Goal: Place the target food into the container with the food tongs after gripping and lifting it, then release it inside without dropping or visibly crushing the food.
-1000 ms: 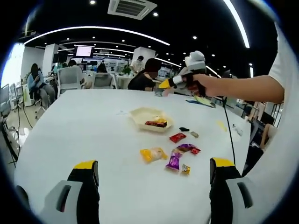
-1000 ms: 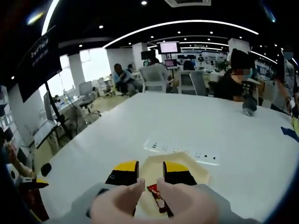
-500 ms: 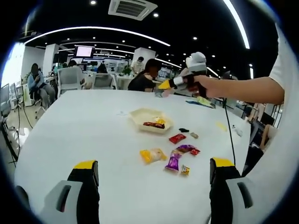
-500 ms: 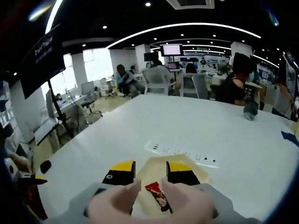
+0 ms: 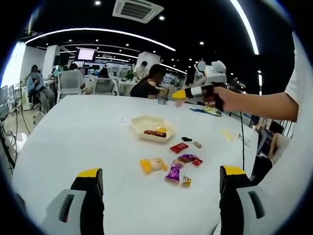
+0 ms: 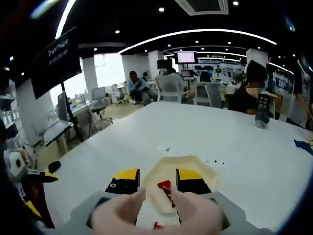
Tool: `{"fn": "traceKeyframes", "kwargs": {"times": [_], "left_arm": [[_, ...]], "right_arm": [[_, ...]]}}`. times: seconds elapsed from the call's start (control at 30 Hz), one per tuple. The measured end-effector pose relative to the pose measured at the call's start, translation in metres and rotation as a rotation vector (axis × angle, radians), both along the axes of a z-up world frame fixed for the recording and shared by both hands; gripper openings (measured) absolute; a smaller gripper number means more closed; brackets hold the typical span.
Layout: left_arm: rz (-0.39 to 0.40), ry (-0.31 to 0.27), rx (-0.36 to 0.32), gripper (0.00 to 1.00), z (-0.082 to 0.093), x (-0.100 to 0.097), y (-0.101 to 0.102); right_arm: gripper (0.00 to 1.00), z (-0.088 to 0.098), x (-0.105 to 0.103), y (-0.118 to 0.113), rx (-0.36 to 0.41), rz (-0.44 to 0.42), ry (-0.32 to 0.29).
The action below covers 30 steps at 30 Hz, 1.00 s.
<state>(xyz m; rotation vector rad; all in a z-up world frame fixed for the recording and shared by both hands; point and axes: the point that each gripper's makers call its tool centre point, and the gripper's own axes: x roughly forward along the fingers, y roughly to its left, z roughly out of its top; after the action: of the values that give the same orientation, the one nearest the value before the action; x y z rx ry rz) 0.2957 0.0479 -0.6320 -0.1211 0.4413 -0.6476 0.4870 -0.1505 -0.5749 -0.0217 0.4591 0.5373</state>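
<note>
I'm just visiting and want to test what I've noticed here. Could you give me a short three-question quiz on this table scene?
1. True or false: the tray on the table already holds snack packets.
2. The yellow packet lies: A) inside the tray, B) on the table nearer the left gripper than the tray, C) between the right gripper's jaws.
3. Fill in: the left gripper's jaws stand wide ____.

Key
1. True: a red packet and something yellow lie in it.
2. B.
3. Apart, with nothing between them.
</note>
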Motion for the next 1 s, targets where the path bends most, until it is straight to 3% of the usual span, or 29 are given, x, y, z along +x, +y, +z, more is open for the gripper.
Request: {"fn": "traceKeyframes", "kwargs": {"times": [0.2, 0.4, 0.5, 0.53, 1.0], "left_arm": [[-0.010, 0.002, 0.006, 1.00, 0.000, 0.001, -0.002], [-0.053, 0.008, 0.029, 1.00, 0.002, 0.004, -0.012], [-0.086, 0.008, 0.071, 0.99, 0.001, 0.002, -0.015], [-0.119, 0.010, 0.112, 0.99, -0.002, 0.001, -0.019], [-0.178, 0.006, 0.089, 0.99, -0.002, 0.003, -0.040]], "right_arm": [[0.28, 0.000, -0.009, -0.005, 0.005, -0.006, -0.005], [0.29, -0.014, -0.050, -0.017, 0.045, -0.051, 0.003], [0.29, -0.014, -0.064, -0.022, 0.062, -0.057, -0.006], [0.29, -0.014, -0.068, -0.023, 0.059, -0.058, -0.010], [0.29, -0.030, -0.129, -0.039, 0.055, -0.079, -0.007]]}}
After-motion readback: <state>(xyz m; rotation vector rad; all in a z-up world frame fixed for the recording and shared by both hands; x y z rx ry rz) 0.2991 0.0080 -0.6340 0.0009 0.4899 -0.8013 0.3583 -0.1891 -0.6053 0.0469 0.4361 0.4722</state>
